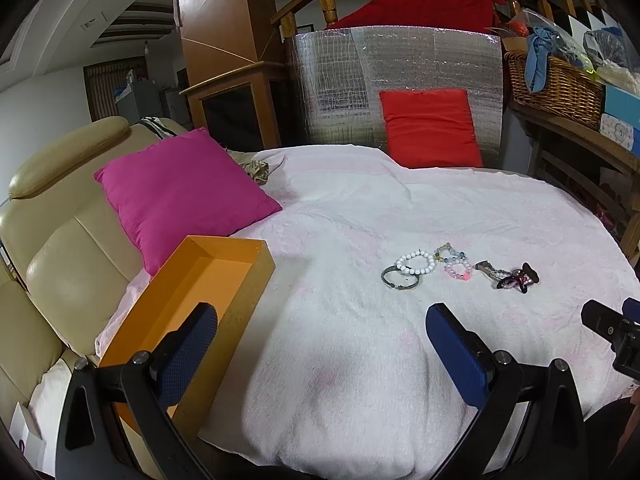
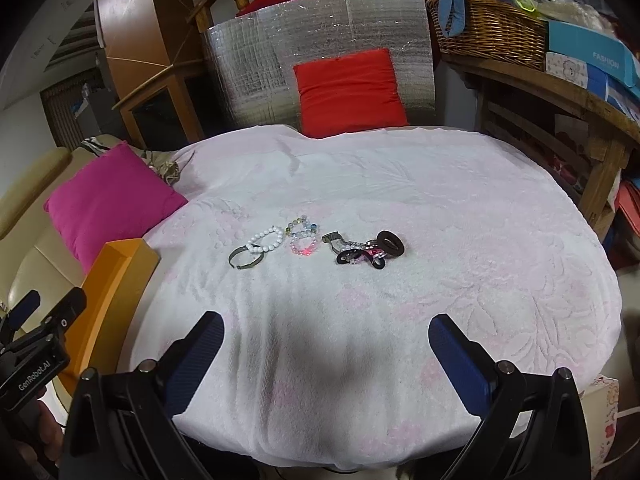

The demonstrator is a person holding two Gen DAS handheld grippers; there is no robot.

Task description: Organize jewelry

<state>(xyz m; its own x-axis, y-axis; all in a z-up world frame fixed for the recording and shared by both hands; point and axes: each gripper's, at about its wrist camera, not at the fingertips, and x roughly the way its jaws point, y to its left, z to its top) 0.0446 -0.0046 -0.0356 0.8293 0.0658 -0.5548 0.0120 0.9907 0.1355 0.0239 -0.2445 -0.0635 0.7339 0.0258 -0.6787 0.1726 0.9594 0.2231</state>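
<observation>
Jewelry lies in a row on a white-pink towel (image 1: 360, 352): a metal bangle (image 1: 400, 277), a white bead bracelet (image 1: 416, 263), a pale multicolour bead bracelet (image 1: 451, 252), a pink bead bracelet (image 1: 458, 270), and a dark tangle of clips and hair ties (image 1: 512, 276). The same row shows in the right wrist view, from bangle (image 2: 245, 258) to dark tangle (image 2: 368, 252). An empty orange box (image 1: 188, 312) lies at the left, also seen in the right wrist view (image 2: 116, 292). My left gripper (image 1: 320, 328) and right gripper (image 2: 326, 338) are open, empty, short of the jewelry.
A magenta cushion (image 1: 180, 200) lies on a beige leather sofa (image 1: 60, 248) at the left. A red cushion (image 1: 430, 128) leans on a silver foil board (image 1: 360, 80) behind. A wicker basket (image 2: 492, 36) and boxes sit on a wooden shelf (image 2: 560, 92) at the right.
</observation>
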